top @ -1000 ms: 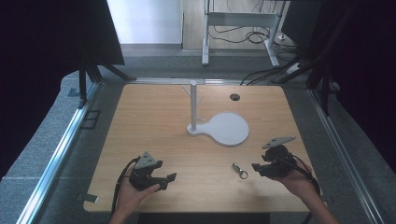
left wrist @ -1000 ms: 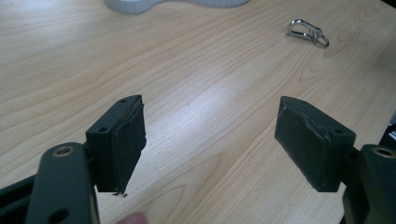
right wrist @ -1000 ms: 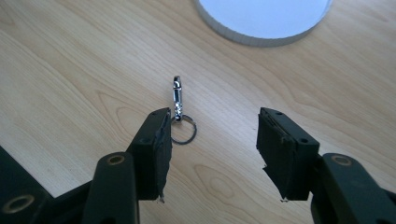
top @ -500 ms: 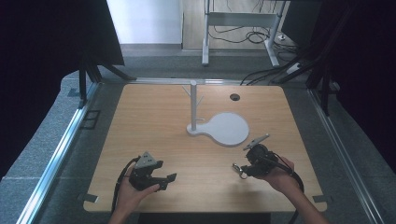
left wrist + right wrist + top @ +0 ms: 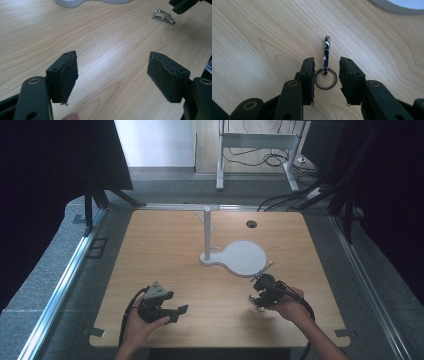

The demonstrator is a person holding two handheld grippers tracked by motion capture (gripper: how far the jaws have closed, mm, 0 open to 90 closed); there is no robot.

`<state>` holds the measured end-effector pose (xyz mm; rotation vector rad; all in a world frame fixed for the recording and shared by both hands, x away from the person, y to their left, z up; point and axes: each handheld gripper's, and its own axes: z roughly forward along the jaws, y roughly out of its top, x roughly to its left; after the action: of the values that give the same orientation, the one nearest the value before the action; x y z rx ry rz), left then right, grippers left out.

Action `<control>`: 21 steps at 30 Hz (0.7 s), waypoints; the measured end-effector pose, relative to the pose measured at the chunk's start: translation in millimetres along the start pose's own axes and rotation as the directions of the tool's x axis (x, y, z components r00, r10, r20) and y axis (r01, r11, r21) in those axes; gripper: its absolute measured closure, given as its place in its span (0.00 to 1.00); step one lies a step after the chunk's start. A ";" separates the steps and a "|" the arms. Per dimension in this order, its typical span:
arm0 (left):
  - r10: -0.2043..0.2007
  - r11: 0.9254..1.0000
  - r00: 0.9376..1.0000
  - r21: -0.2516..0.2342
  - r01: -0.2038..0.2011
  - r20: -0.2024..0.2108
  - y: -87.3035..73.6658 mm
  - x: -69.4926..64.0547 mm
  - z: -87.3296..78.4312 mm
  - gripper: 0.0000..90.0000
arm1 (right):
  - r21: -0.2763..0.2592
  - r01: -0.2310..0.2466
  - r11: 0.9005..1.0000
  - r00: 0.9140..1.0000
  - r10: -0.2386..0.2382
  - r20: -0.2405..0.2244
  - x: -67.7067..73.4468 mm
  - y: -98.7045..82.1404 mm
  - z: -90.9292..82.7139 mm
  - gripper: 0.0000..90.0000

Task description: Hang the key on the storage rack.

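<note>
A metal key clip (image 5: 326, 65) with a split ring lies flat on the wooden table (image 5: 165, 250), its ring between the pads of the right claw (image 5: 326, 75). That claw's jaws have just been closing around the ring; a sliver of gap remains on either side, so nothing is gripped yet. The step looks like the pickup: next, finish closing, then lift. Beyond the claw stands a white stand (image 5: 239, 256) with a branched post, probably where the clip hangs. The left claw (image 5: 112, 72) rests well apart, jaws wide and empty. Nothing blocks the way.
</note>
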<state>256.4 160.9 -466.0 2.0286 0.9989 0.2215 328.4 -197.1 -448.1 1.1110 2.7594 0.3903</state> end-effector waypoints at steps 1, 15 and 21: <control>-0.001 1.000 1.000 0.002 0.001 -0.001 -0.1 0.2 0.2 0.28 | 0.007 -0.003 1.000 1.000 0.003 0.000 0.2 0.6 1.3 0.73; 0.009 1.000 1.000 0.018 -0.009 0.001 -0.9 -2.2 4.6 0.28 | 0.046 0.000 0.999 1.000 0.000 -0.006 -2.7 4.2 18.2 0.77; 0.014 1.000 1.000 0.027 -0.014 0.001 -1.3 -2.9 6.8 0.28 | 0.048 0.002 0.999 1.000 -0.001 -0.013 -5.1 3.9 24.1 0.79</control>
<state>257.1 155.1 -470.7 2.0602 0.9929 0.2161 340.1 -193.5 -469.9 1.1213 2.7947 0.3346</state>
